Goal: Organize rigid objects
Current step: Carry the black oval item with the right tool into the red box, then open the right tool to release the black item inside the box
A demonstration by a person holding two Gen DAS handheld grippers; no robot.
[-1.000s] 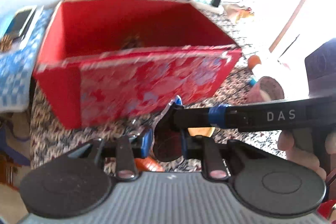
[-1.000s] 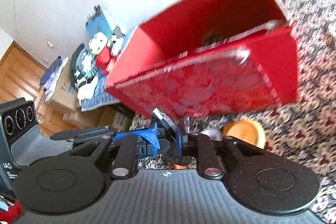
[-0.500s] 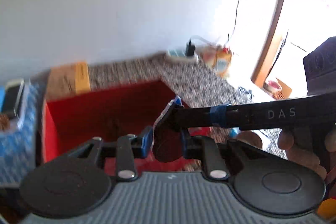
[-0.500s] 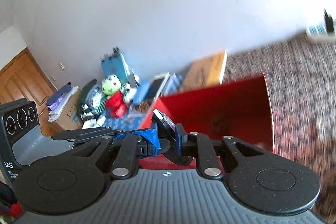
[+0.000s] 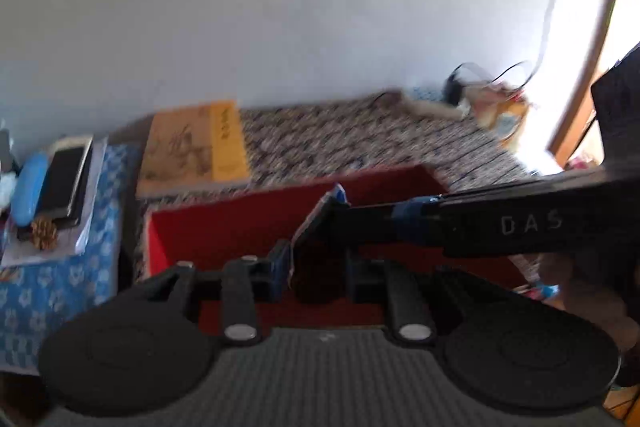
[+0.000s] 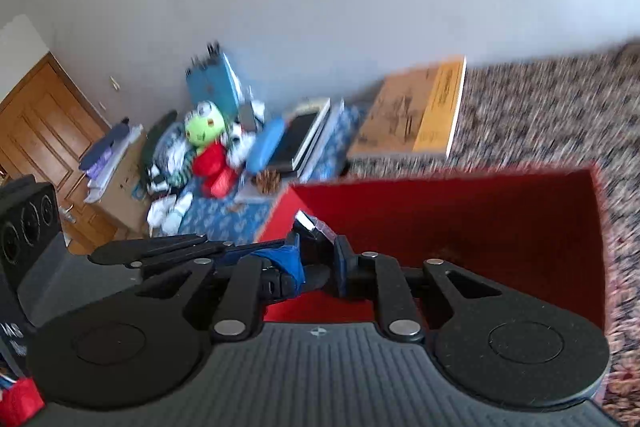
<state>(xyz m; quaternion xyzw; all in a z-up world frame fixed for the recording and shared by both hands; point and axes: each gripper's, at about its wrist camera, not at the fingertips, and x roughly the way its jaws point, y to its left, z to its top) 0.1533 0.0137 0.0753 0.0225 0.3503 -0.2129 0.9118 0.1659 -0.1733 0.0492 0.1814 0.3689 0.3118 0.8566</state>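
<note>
Legible text: "DAS", white capitals on the black arm of the right gripper (image 5: 520,227), crossing just ahead of the left gripper's tips. Yellow-spined book (image 5: 196,147) beyond the tongs: printing too blurred to read.

Both wrist views look obliquely down, apparently from close above, sharing the red box (image 5: 224,227) (image 6: 500,227).

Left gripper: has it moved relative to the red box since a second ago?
Yes. The left gripper was low in front of the red box, facing its patterned side; now it looks down over the near rim into the box.
</note>
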